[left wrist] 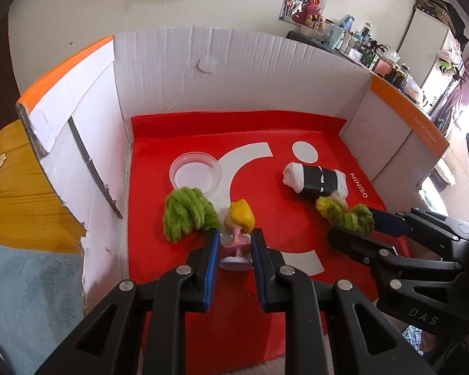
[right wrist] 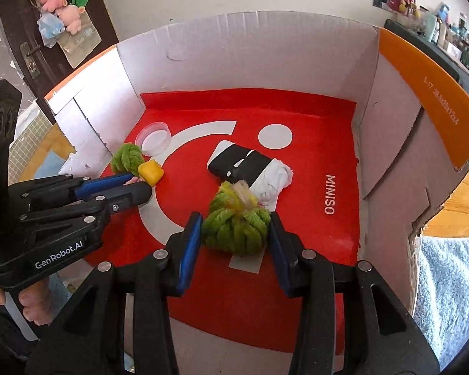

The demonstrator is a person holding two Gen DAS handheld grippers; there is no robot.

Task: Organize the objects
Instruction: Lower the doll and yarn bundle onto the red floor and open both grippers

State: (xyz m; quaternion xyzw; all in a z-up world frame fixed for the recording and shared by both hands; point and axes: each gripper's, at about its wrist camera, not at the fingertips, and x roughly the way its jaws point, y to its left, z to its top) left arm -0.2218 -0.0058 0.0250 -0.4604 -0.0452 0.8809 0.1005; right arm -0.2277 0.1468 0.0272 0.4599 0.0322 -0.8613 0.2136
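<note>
White cardboard box (left wrist: pixel 234 72) with red mat (right wrist: pixel 312 187) floor. Left tongs (left wrist: pixel 234 243) clamp yellow-haired doll (left wrist: pixel 239 228) near front left, beside green pom (left wrist: pixel 187 215) and clear dish (left wrist: pixel 195 175). Right tongs (right wrist: pixel 234 234) grip green chenille bundle (right wrist: pixel 234 231), just before black-white roll (right wrist: pixel 250 168).

Inside one white cardboard box (left wrist: pixel 240 72) lined with one red sheet (left wrist: pixel 297 218): two bundles of fuzzy green chenille yarn, one (left wrist: pixel 187 215) just left of the left tool's fingers, one (right wrist: pixel 236 228) between the right tool's. One yellow-haired pink doll figurine (left wrist: pixel 238 234), one clear round plastic dish (left wrist: pixel 195 176), one white-and-black cloth roll (left wrist: pixel 315 181).
</note>
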